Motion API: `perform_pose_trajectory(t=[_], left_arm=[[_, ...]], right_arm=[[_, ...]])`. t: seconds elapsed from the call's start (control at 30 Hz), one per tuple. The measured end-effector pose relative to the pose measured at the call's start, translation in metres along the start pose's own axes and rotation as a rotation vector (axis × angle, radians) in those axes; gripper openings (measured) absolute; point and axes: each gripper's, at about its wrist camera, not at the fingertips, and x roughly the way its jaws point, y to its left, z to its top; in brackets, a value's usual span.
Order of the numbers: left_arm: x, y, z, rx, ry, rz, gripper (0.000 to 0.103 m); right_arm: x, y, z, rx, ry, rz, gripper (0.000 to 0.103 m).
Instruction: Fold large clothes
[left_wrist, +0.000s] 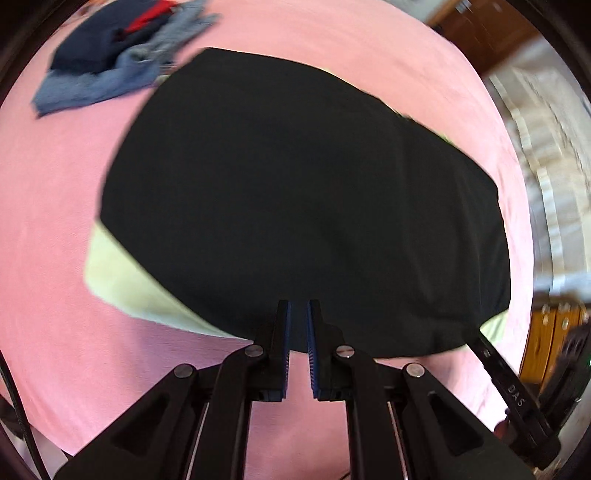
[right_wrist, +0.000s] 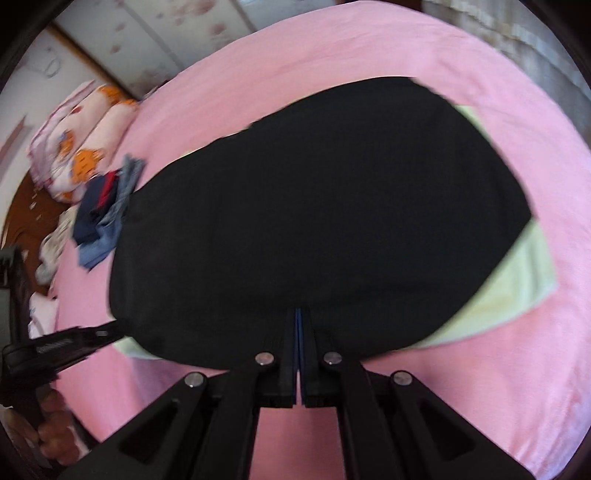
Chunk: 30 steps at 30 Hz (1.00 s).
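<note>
A large black garment (left_wrist: 295, 203) lies spread on the pink bed (left_wrist: 55, 240), over a pale green cloth (left_wrist: 122, 280) that shows at its edges. My left gripper (left_wrist: 298, 310) sits at the garment's near hem with its jaws a narrow gap apart and black cloth between the blue pads. My right gripper (right_wrist: 298, 314) is shut on the near hem of the same garment (right_wrist: 314, 206). The pale green cloth shows to its right in the right wrist view (right_wrist: 517, 280). Each gripper shows at the edge of the other's view, the right (left_wrist: 517, 391) and the left (right_wrist: 62, 347).
A pile of blue, navy and red clothes (left_wrist: 118, 55) lies on the far side of the bed, also in the right wrist view (right_wrist: 103, 218). Flowered pillows (right_wrist: 85, 147) lie at the bed's head. Wooden furniture (left_wrist: 550, 332) stands beside the bed.
</note>
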Motion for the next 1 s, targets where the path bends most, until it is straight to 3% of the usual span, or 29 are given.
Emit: perform_pose_trajectory(t=[0.3,0.47,0.77,1.0], left_arm=[[0.049,-0.043,0.029,0.079,0.134,-0.106,0.006],[0.068,-0.052,0.044,0.071,0.148,-0.135,0.006],[0.085,-0.039,0.103,-0.019,0.075,-0.225,0.006],[0.093,-0.045,0.159,-0.002,-0.022,-0.208,0.006]], right_arm=[[0.051,0.044,0.013,-0.114,0.154,0.161,0.000],[0.076,0.044,0.022,-0.085,0.186,0.194,0.000],[0.105,0.041,0.076,-0.062,0.143,0.233,0.000],[0.124,0.039,0.126,-0.052,0.039,0.220,0.000]])
